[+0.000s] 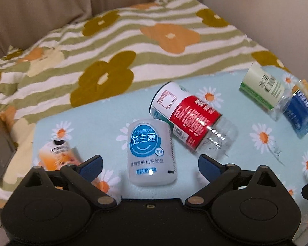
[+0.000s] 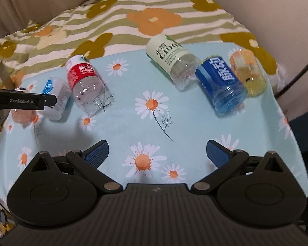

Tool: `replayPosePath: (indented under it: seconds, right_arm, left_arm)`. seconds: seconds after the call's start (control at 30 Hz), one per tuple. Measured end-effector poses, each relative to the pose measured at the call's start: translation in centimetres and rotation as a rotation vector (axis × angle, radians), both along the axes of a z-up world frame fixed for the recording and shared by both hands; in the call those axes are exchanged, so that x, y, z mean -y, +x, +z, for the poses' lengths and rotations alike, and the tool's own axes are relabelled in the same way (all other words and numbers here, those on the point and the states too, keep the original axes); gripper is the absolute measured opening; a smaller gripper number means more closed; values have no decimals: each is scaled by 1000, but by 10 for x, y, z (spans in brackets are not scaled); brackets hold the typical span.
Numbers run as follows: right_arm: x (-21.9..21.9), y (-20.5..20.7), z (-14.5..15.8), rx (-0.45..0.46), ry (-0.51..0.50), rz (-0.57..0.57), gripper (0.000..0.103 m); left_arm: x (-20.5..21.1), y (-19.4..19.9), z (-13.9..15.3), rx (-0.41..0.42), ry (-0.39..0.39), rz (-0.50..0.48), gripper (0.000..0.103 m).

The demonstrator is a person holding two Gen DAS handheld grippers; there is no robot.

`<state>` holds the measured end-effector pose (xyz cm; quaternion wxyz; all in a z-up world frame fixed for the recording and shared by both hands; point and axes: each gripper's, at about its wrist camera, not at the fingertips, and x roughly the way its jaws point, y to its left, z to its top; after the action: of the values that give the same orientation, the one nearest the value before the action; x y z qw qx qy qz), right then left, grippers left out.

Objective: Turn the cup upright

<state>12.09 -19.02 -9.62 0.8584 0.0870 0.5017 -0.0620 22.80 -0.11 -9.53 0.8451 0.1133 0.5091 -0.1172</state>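
Several cut-bottle cups lie on their sides on a light blue daisy cloth [image 2: 133, 121]. A white cup with a blue smiley label [image 1: 152, 151] lies between the open fingers of my left gripper [image 1: 151, 165], not gripped. A red-label clear cup [image 1: 186, 119] lies just behind it. An orange-print cup [image 1: 59, 155] lies at the left, partly behind my left finger. A green-label cup [image 2: 172, 61], a blue-label cup [image 2: 221, 82] and a yellow cup [image 2: 248, 73] lie at the far right. My right gripper [image 2: 156, 153] is open and empty above the cloth's front.
A green-striped flowered blanket [image 1: 117, 47] covers the area behind the cloth. A beige curtain [image 1: 41, 4] hangs at the back. A dark flat object [image 1: 0, 153] sits at the left edge. The left gripper's body [image 2: 20, 102] shows at the left of the right wrist view.
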Motion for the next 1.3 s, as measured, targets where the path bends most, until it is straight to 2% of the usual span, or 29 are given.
replayPosePath:
  seconds: [0.13,0.23,0.33,0.43,0.67,0.93,1.3]
  right_arm:
    - [-5,10,-11,-32,12,-40,103]
    - [-8,14,-16,-44,21,-64,103]
    - [-11,16,-20,-58,27,-79,103]
    - [-12,17,-22,-63,30,-95,103]
    - [-11,15,-20,-61,31,-120,103]
    - [-8,9,-8,-29,24,-89,103]
    - [14,-25,19,44,6,-10,103]
  left_arm:
    - [-4,16,-14,-48,-9,-24,96]
    - [-5,25,-21,-72,-14,-39,87]
    - [-7,31,-27,-101,-34,-47,84]
    - [-7,33,-33,-128,-43,-53,67]
    - [-12,30,-30,-126,-72,-46,65]
    - [-14,14,-15,-101,-85,-24,65]
    - [4,-46,22,-38,-148,47,65]
